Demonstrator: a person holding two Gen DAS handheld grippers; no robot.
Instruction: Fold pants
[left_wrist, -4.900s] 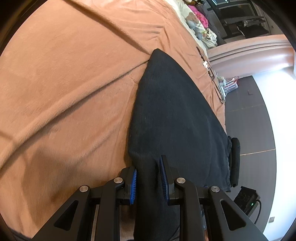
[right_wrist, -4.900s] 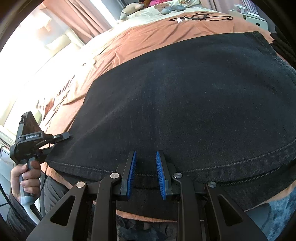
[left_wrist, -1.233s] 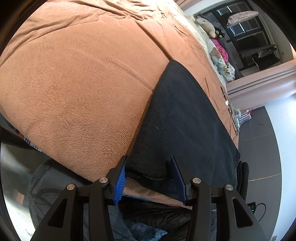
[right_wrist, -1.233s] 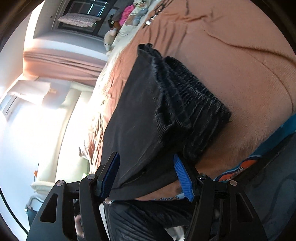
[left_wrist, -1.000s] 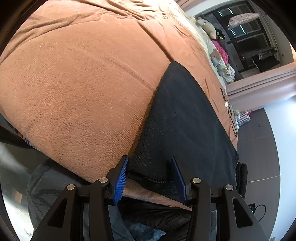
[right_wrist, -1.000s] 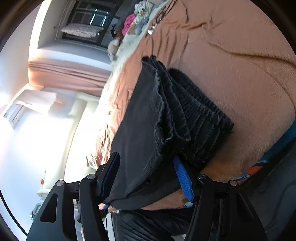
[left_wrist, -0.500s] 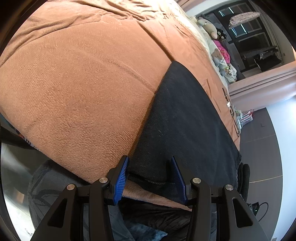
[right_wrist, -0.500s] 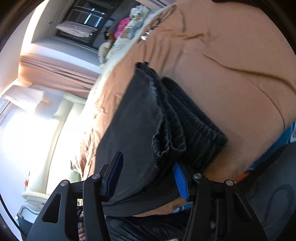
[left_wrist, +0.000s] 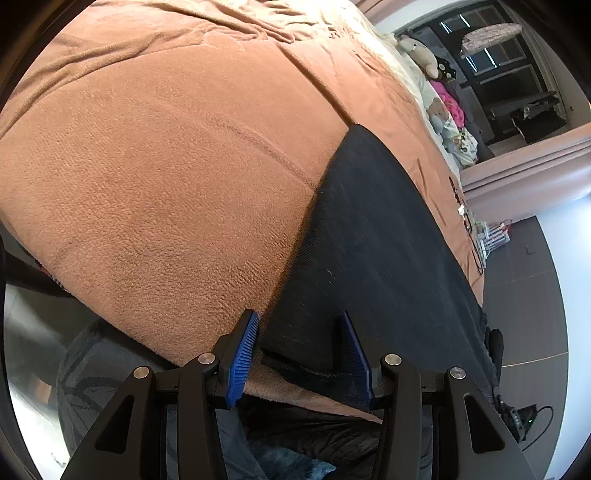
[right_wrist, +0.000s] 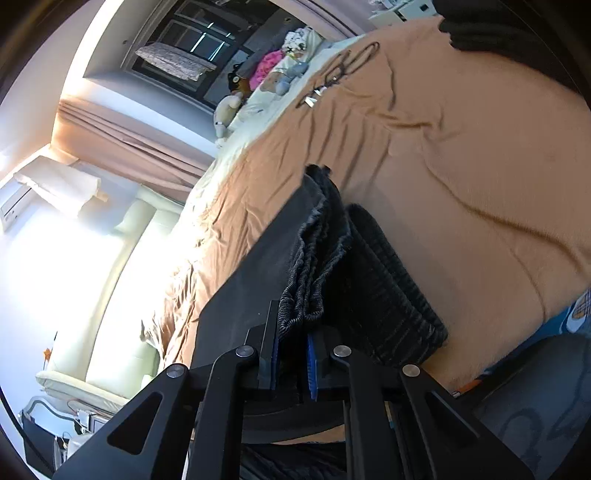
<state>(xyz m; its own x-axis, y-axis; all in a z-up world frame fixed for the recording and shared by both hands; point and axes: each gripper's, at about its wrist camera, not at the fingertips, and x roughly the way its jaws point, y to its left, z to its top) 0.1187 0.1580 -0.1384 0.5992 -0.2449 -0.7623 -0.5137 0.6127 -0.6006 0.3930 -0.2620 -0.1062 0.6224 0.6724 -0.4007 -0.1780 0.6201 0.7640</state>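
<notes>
We are folding one pair of black pants (left_wrist: 373, 258) on a big bed with a brown blanket (left_wrist: 166, 166). In the left wrist view the pants lie flat and run from the bottom middle up toward the upper right. Our left gripper (left_wrist: 301, 354) has its two blue pads about half apart, one on each side of the near corner of the pants, and the pads do not seem to press on the cloth. In the right wrist view our right gripper (right_wrist: 291, 354) is closing, and its jaws are now narrow and pinch the near end of the stacked layers of the pants (right_wrist: 306, 280). Just to the right of them, one other dark ribbed cloth (right_wrist: 388, 291) lies rolled on the blanket. We think we are at the step of picking up one end so we can fold the pants over again. Next, the left gripper likely needs to squeeze its corner too, so both ends lift together and the edges stay lined up. We count two grippers, one pair of pants, one ribbed cloth, and a few stuffed toys (right_wrist: 280, 70) far away at the top.
</notes>
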